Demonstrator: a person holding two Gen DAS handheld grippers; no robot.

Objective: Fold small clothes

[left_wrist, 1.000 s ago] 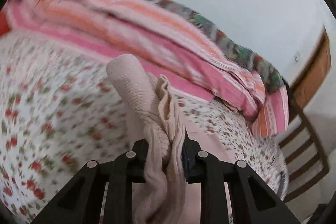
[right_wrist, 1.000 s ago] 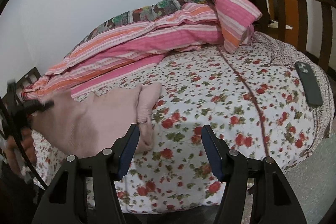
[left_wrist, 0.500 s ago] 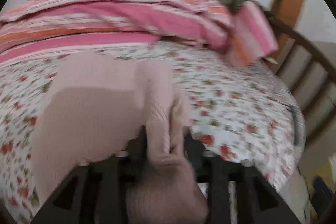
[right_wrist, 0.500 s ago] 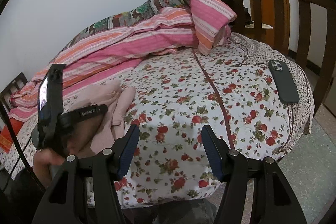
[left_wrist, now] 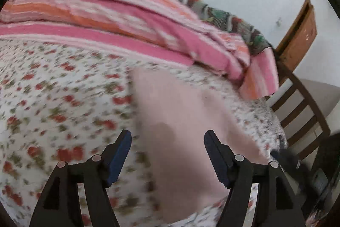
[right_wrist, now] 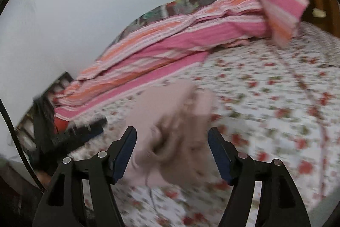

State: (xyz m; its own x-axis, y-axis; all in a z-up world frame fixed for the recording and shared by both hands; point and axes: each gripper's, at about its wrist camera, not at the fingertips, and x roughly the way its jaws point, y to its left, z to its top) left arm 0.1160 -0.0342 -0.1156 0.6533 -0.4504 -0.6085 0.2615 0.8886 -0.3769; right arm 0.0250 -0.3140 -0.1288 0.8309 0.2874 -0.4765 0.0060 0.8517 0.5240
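A pale pink garment (left_wrist: 180, 118) lies on the floral bed sheet (left_wrist: 53, 103), blurred by motion. My left gripper (left_wrist: 167, 142) hangs over its near part with the jaws wide and opening. The cloth lies below the gap and the pads do not press it. In the right wrist view the same garment (right_wrist: 174, 118) looks bunched and wrinkled at its near end. My right gripper (right_wrist: 172, 142) points at it with its jaws opening and nothing gripped. The left gripper's black body (right_wrist: 80, 133) shows at the left, beside the garment.
A pink and orange striped blanket (left_wrist: 131, 20) is heaped along the far side of the bed, against the white wall. A wooden bed frame (left_wrist: 301, 112) and a wooden door (left_wrist: 301, 35) stand at the right. A dark seam (right_wrist: 297, 82) runs across the sheet.
The left gripper has let go of the pink garment and opened wide; the cloth now lies on the sheet. The right gripper has swung left toward the garment and opened a little more.
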